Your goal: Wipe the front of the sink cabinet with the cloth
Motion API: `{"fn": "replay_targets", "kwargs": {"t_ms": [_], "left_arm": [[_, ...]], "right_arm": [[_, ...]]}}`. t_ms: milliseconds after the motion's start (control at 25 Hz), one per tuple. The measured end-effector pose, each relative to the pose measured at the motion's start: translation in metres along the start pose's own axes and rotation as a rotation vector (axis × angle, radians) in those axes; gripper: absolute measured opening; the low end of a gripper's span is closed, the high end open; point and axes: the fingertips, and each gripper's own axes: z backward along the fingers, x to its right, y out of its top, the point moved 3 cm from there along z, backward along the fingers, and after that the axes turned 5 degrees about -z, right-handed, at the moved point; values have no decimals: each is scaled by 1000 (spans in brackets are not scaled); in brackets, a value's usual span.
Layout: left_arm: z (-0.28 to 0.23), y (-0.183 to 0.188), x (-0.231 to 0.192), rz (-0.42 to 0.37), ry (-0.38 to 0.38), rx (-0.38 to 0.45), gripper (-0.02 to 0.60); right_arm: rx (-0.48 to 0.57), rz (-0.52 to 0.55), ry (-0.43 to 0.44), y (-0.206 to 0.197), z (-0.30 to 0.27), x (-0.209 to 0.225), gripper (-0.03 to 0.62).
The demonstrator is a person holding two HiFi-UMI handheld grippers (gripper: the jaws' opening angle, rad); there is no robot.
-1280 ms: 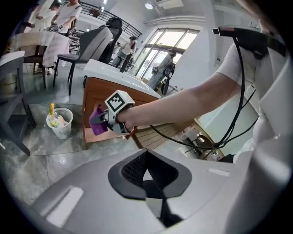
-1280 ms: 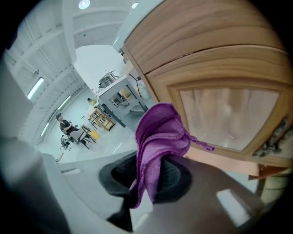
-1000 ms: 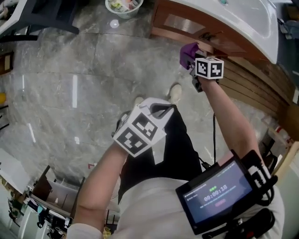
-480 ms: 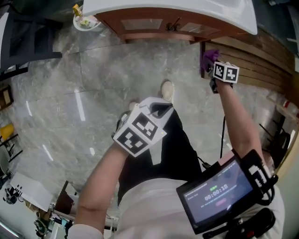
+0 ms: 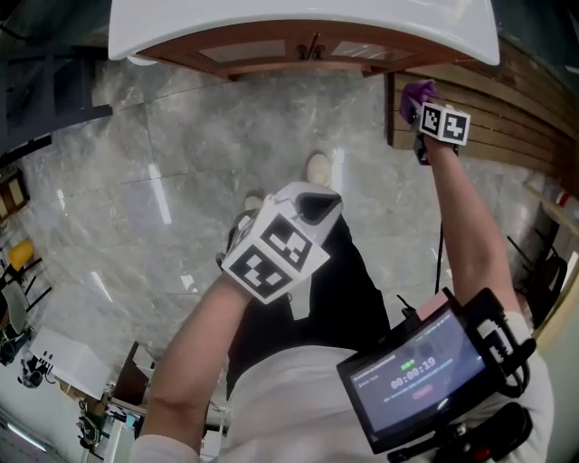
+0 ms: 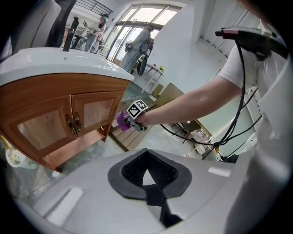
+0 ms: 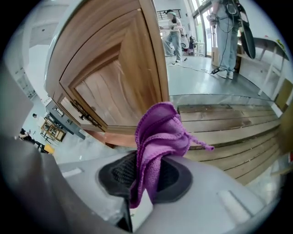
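The sink cabinet has wooden doors under a white basin at the top of the head view. My right gripper is held off the cabinet's right corner, shut on a purple cloth. In the right gripper view the cloth bunches up out of the jaws of the right gripper, close to the cabinet's wooden side panel. My left gripper hangs low over the floor, shut with nothing in it. Its own view shows the left gripper pointing towards the cabinet doors and the cloth.
A wooden slat platform lies to the right of the cabinet. A bowl sits on the marble floor by the cabinet's left end. The person's shoes stand in front of the cabinet. People stand far off.
My right gripper has carried the cloth from the cabinet's front to beside its right corner. The head view has swung to face the cabinet squarely. The left gripper has kept its place.
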Motion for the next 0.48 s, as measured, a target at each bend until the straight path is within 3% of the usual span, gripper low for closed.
{"fn": "replay_targets", "kwargs": {"t_ms": [480], "left_arm": [[-23,11,-35,50,21,2,8]], "right_arm": [[-14,4,45,25,-61,-10,81]]}}
